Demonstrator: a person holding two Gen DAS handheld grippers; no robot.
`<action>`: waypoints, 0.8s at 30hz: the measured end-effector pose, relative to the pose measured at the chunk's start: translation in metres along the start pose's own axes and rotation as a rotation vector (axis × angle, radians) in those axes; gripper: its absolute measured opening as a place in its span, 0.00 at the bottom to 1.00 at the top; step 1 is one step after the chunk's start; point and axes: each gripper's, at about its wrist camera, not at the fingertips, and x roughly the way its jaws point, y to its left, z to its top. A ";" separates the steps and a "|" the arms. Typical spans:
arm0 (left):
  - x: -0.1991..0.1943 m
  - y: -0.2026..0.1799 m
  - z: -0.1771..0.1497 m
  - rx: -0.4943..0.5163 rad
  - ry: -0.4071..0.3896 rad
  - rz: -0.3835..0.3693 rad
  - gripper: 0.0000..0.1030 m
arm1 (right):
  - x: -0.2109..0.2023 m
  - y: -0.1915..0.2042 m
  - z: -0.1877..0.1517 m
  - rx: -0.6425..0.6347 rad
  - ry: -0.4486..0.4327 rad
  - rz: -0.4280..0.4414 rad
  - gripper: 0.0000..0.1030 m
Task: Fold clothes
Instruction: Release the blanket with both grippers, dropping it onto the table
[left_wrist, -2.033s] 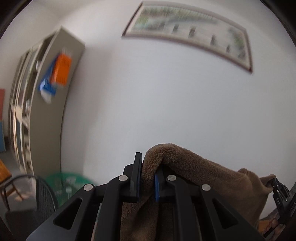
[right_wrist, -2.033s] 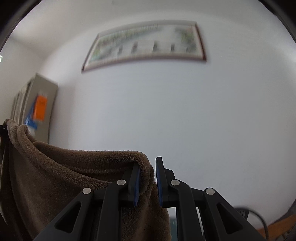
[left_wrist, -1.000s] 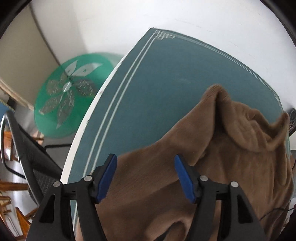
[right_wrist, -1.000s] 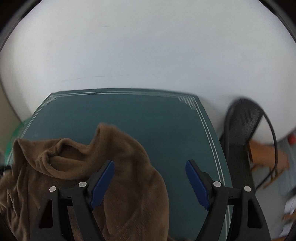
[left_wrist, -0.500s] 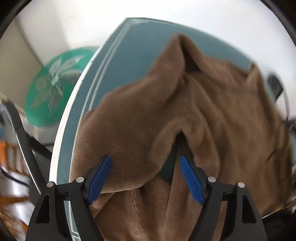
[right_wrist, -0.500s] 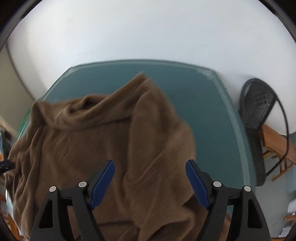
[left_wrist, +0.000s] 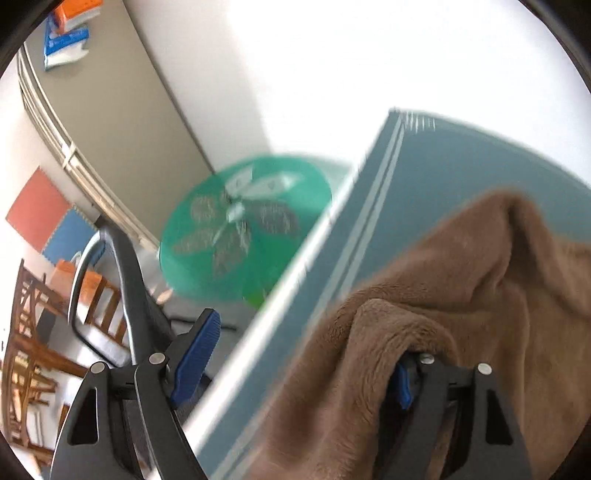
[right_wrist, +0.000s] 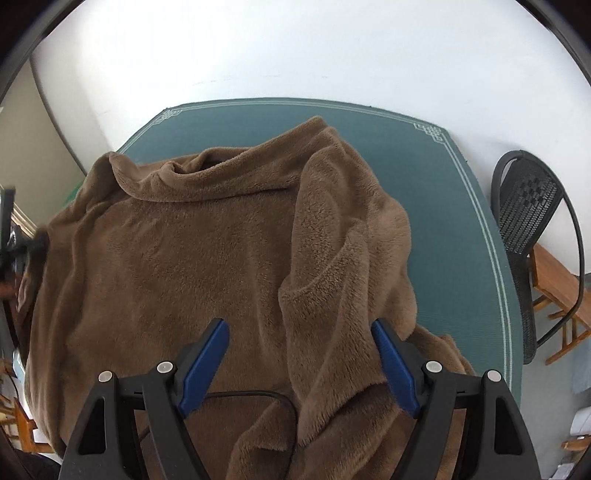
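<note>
- Left gripper (left_wrist: 301, 360): jaws opening wide, gripping nothing; a fold of the brown fleece garment (left_wrist: 454, 314) drapes over its right finger, near the table's left edge.
- Right gripper (right_wrist: 300, 363): jaws spread, empty, above the garment's near part.
- Garment lies crumpled across the green table (right_wrist: 443, 206), collar toward the far edge.
- Black chair (right_wrist: 532, 221) beyond the right edge.

A teal-topped desk with pale double border lines (right_wrist: 476, 206) stands against a plain white wall (right_wrist: 295, 48). A black mesh chair (right_wrist: 528, 206) sits beside wooden furniture at one side; at the other, a round green table with a white leaf pattern (left_wrist: 236, 225), a tall beige cabinet (left_wrist: 110, 92) and red and blue foam floor tiles (left_wrist: 48, 225).
</note>
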 end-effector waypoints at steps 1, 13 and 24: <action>-0.003 0.002 0.008 0.014 -0.023 0.008 0.81 | -0.002 -0.004 -0.003 0.006 -0.002 -0.007 0.78; 0.016 0.010 0.011 0.161 0.069 0.150 0.81 | -0.014 -0.089 -0.057 0.264 0.058 -0.050 0.78; -0.043 0.034 -0.055 -0.017 0.111 0.114 0.81 | -0.036 -0.145 -0.115 0.332 0.070 -0.036 0.78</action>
